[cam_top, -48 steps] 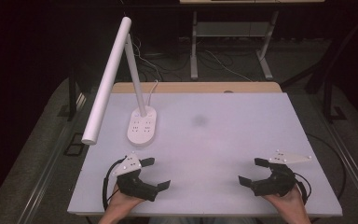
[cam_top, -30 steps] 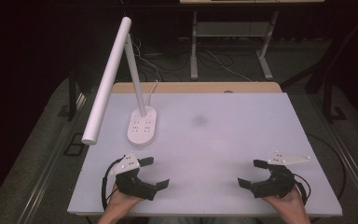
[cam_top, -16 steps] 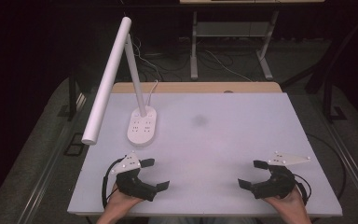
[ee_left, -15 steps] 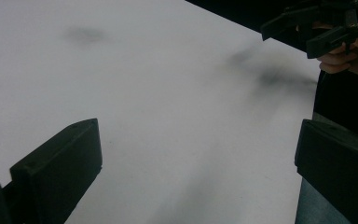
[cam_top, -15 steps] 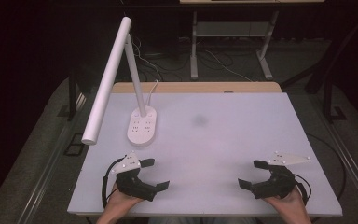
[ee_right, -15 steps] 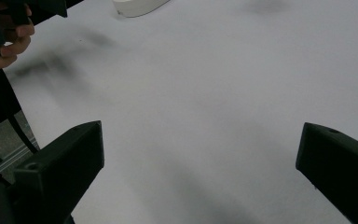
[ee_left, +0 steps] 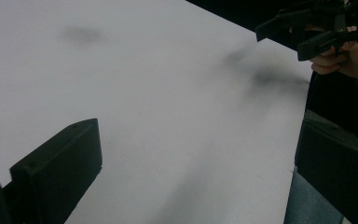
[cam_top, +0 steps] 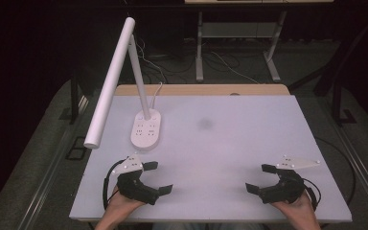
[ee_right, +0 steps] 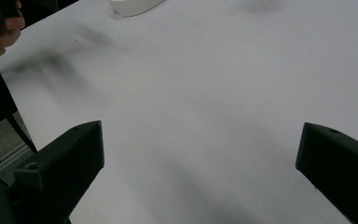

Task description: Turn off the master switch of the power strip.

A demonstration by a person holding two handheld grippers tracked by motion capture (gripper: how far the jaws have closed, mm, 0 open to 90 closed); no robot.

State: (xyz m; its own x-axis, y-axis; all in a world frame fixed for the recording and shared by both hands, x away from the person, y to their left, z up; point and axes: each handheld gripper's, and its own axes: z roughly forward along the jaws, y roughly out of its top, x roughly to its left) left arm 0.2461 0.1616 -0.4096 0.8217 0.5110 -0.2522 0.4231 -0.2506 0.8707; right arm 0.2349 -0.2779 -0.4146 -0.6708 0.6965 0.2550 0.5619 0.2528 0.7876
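Note:
My left gripper point(cam_top: 159, 177) rests near the front left of the white table point(cam_top: 230, 143), held in a hand, jaws wide open and pointing right with nothing between them. Near the front right, my right gripper point(cam_top: 258, 178) mirrors it, open and pointing left. In the left gripper view, my own left gripper point(ee_left: 196, 163) spans bare tabletop, and the right gripper point(ee_left: 317, 28) shows far off at the top right. The right gripper view has my right gripper point(ee_right: 200, 163) open over bare table too.
A white desk lamp stands at the table's back left: its base point(cam_top: 146, 128) with sockets, and its long tube head point(cam_top: 110, 81) slanting out over the left edge. The base's corner point(ee_right: 133, 5) shows in the right gripper view. A faint dark smudge point(cam_top: 204, 123) marks the table's middle.

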